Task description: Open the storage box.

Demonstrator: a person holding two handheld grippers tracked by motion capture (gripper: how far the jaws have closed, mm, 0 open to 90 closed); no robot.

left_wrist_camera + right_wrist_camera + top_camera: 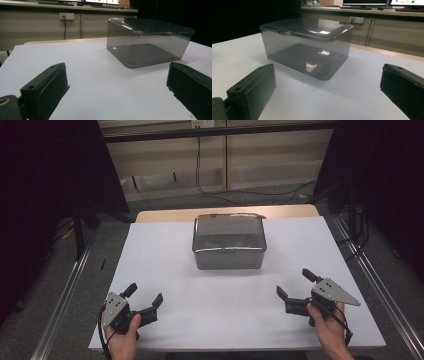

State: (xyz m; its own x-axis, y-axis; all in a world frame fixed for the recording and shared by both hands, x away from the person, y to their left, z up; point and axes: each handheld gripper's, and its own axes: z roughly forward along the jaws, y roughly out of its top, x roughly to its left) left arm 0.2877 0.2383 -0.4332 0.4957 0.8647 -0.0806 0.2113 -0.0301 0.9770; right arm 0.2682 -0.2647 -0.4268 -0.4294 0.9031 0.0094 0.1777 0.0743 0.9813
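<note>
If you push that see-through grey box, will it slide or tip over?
The box would probably slide rather than tip: it sits low and wide on a flat base. It looks empty through its smoky walls, so likely light. Its glossy plastic may be slippery for the open left gripper and right gripper.

A white table (165, 270). At twelve o'clock beyond it, a cabinet (260, 155) with black cables (200, 175) hanging down.

Far from you sits a smoky grey, see-through plastic box (229, 251) with a glossy lid (308, 27) that catches reflections. Under it lies a smooth, matt white table sheet (225, 310). Your left gripper (145, 303) and right gripper (296, 283) have matt black, slightly rough jaw pads.
</note>
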